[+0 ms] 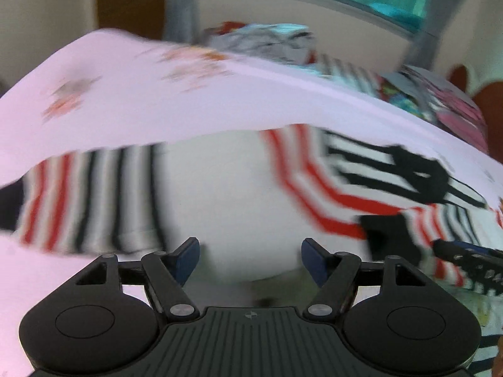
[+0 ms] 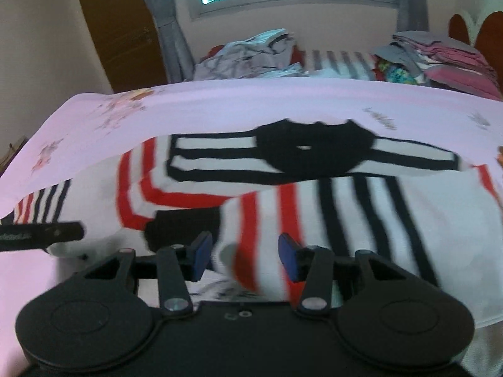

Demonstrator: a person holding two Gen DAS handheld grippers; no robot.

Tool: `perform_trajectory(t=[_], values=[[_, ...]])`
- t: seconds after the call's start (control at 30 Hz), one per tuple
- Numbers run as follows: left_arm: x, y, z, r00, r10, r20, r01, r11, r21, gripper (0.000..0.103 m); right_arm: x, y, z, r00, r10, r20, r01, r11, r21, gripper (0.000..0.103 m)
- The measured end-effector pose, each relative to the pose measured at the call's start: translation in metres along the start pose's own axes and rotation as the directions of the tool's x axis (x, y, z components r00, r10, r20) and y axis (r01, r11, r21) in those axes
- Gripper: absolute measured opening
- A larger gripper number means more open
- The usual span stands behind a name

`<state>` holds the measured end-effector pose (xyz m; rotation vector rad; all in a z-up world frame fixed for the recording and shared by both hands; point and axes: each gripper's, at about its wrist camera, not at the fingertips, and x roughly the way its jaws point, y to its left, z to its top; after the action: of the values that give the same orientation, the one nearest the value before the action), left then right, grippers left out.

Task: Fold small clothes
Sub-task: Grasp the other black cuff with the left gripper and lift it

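A small white shirt with red and black stripes and a black collar (image 2: 314, 154) lies on a pink sheet (image 2: 220, 103). It also shows, blurred, in the left wrist view (image 1: 226, 194). My left gripper (image 1: 250, 262) is open over the shirt's plain white middle. My right gripper (image 2: 243, 259) is open, with a raised fold of the striped shirt (image 2: 257, 242) between its blue pads; the pads stand apart from the cloth. The right gripper's fingers show at the right edge of the left wrist view (image 1: 465, 260).
A loose heap of unfolded clothes (image 2: 251, 56) lies at the far edge of the bed. A stack of folded clothes (image 2: 440, 59) sits at the far right. A window, grey curtains and a brown door stand behind.
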<state>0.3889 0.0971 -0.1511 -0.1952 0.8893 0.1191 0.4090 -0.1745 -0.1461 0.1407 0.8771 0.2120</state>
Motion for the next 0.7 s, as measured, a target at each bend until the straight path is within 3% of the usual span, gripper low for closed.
perform_trajectory(t=[0.27,0.43,0.6,0.7], values=[[-0.004,0.123,-0.017,0.996,0.080,-0.028,-0.084,0.965,-0.247,0.071,0.008,0.046,0.001,0.999,0.037,-0.005,-0.037,0.999,-0.031,0.044],[0.002,0.171,-0.026,0.997,0.074,-0.018,-0.076,0.925,-0.371,0.071,0.011,0.065,0.001,0.999,0.045,-0.009,-0.045,0.998,-0.046,0.044],[0.016,0.202,-0.029,0.999,0.029,0.035,-0.009,0.882,-0.472,0.070,0.018,0.073,0.002,0.999,0.032,-0.013,-0.032,0.999,-0.043,0.044],[0.025,0.210,-0.025,0.996,0.028,0.082,0.019,0.853,-0.521,0.050,0.022,0.074,0.002,1.000,0.018,-0.016,-0.018,0.999,-0.034,0.044]])
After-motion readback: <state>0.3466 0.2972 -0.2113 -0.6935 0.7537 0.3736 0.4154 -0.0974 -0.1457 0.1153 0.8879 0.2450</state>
